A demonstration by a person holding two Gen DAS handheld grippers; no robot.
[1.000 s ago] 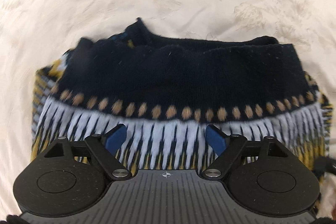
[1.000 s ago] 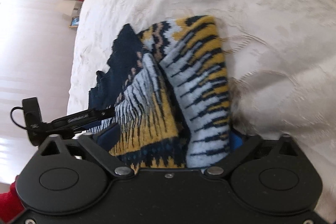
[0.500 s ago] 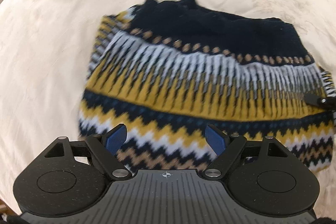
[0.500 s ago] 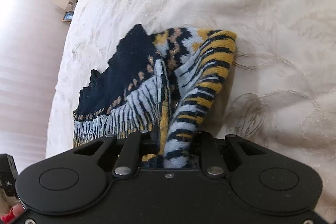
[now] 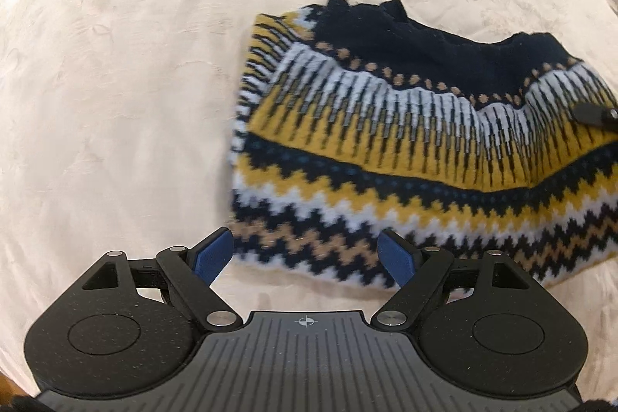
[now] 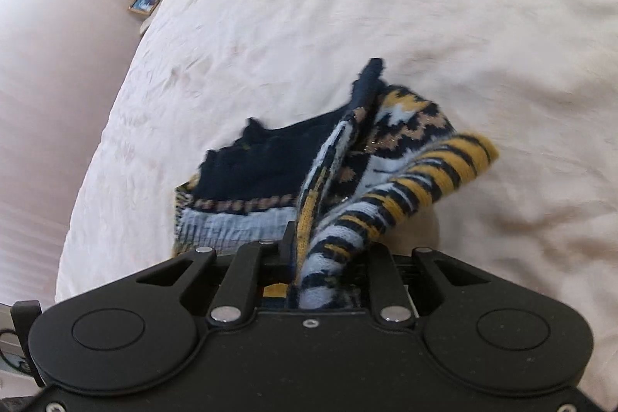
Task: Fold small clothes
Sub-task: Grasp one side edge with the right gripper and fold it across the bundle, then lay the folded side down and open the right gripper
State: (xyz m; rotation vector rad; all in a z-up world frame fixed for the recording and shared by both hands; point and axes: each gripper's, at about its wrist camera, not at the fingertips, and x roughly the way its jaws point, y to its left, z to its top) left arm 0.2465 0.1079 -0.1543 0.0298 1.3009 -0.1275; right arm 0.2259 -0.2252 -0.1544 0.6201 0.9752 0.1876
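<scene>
the small knitted sweater with navy, mustard-yellow, white and tan zigzag bands (image 5: 417,149) lies on the cream, faintly patterned bedspread (image 5: 116,103), filling the right half of the left wrist view, with its plain navy part toward the top of the frame and the zigzag hem nearest the camera. the left gripper (image 5: 305,253) sits at the bottom centre of that frame with its blue-padded fingers (image 5: 212,253) spread wide apart and nothing between them; the sweater's lower left corner shows in the gap between them, and whether the pads touch the knit cannot be told. at the right edge of this view a dark part of the right gripper lies over the white and yellow band.

in the right wrist view the right gripper (image 6: 320,277) at the bottom centre is clamped together on a bunched edge of the sweater (image 6: 332,188), the fabric pinched between its black fingers. from that grip a yellow and navy striped flap rises and curls toward the right of the frame, off the bedspread (image 6: 425,6), while the navy part lies flat to the left of centre. in the upper left of that frame small framed pictures (image 6: 145,4) stand beyond the bed's edge.
</scene>
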